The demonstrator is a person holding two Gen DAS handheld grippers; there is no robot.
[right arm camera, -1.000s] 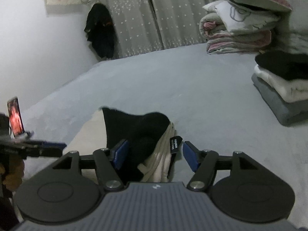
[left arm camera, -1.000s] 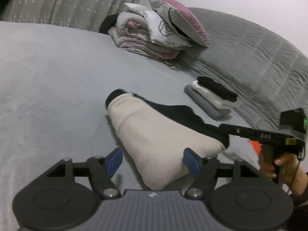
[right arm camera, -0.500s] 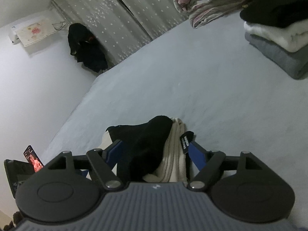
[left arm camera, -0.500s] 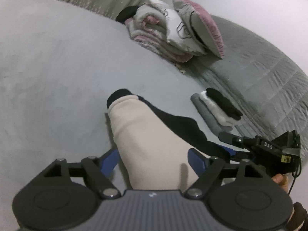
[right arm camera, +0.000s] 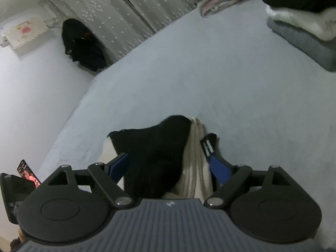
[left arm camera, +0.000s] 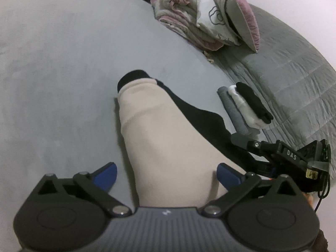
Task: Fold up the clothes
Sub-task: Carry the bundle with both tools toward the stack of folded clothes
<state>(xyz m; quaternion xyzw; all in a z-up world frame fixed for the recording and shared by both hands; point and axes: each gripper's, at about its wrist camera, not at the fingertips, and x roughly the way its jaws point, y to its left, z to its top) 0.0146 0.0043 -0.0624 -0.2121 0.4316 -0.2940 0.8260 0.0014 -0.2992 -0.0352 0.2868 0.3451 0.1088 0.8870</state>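
Observation:
A cream and black garment (left arm camera: 168, 147) lies folded lengthwise on the grey bed (left arm camera: 63, 84). My left gripper (left arm camera: 166, 174) straddles its near end. Its jaws are opening, and the blue pads (left arm camera: 105, 175) stand clear of the cloth's sides. In the right wrist view the same garment (right arm camera: 159, 153) shows a black layer over cream folds with a small label. My right gripper (right arm camera: 168, 166) has this end between its fingers; its jaws are opening too, and the pads do not press. The right gripper (left arm camera: 273, 151) also shows at the garment's right side.
A stack of folded clothes (left arm camera: 243, 109), grey, white and black, sits on the bed to the right, also the stack (right arm camera: 304, 21). Bedding and a pink pillow (left arm camera: 210, 14) are piled at the back. A dark coat (right arm camera: 84, 44) hangs by the curtain. A lit phone (right arm camera: 27, 173) stands at the left.
Both grippers' jaws have widened off the garment, which now rests on the bed. Both views have rolled and dipped a little toward the cloth.

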